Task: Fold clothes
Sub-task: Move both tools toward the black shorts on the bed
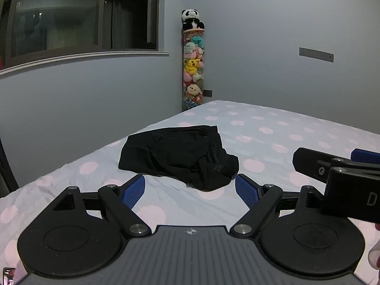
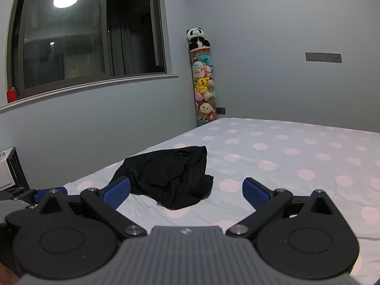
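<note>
Ahead, crumpled black garment (image 1: pixel 178 156) near bed (image 1: pixel 285 128) edge, left gripper (image 1: pixel 190 190) and right gripper (image 2: pixel 186 190) spread apart, nothing held

Left gripper (image 1: pixel 189 190): black linkage arms on two round black discs, silver pivot screws at the joints, ribbed grey centre plate bearing a small white emblem. Fingers (image 1: pixel 134 191) faced with blue textured pads. Right gripper (image 2: pixel 186 191): same build, black arms with triangular cut-outs, silver pivots, ribbed grey plate with a white emblem, blue fingers (image 2: pixel 256 193). In the left wrist view its black housing carries a white letter "D" at the frame's right edge.
</note>
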A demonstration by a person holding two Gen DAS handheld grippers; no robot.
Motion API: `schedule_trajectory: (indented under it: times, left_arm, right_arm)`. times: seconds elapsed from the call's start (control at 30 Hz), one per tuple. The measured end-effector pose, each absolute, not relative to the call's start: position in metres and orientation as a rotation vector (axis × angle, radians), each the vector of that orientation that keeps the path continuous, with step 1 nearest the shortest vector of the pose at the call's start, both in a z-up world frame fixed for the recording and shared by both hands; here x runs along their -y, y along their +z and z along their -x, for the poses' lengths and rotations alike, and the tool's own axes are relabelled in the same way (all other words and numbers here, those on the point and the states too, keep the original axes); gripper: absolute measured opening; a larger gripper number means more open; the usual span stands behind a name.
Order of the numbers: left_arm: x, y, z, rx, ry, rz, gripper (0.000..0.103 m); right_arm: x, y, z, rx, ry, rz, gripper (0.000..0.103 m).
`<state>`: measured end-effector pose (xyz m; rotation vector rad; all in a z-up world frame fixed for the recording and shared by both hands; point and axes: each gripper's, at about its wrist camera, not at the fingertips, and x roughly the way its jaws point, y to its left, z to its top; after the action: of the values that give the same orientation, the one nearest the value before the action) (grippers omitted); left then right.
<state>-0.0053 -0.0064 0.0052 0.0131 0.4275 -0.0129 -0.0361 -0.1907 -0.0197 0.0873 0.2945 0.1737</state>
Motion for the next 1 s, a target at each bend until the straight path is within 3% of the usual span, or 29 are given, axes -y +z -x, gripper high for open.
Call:
schedule_trajectory:
  times: [0.3,1.0]
  left_arm:
    - [0.005,0.006,0.007,-0.41,0.003,0.002,0.083]
    - [0.015,0.006,0.008,-0.407,-0.027,-0.066,0.083]
  right_arm:
    - [0.186,-0.017,0.046,-0.208,0.147,-0.051,0.102]
    - [0.189,-0.025,0.041,-0.234,0.161,-0.063,0.102]
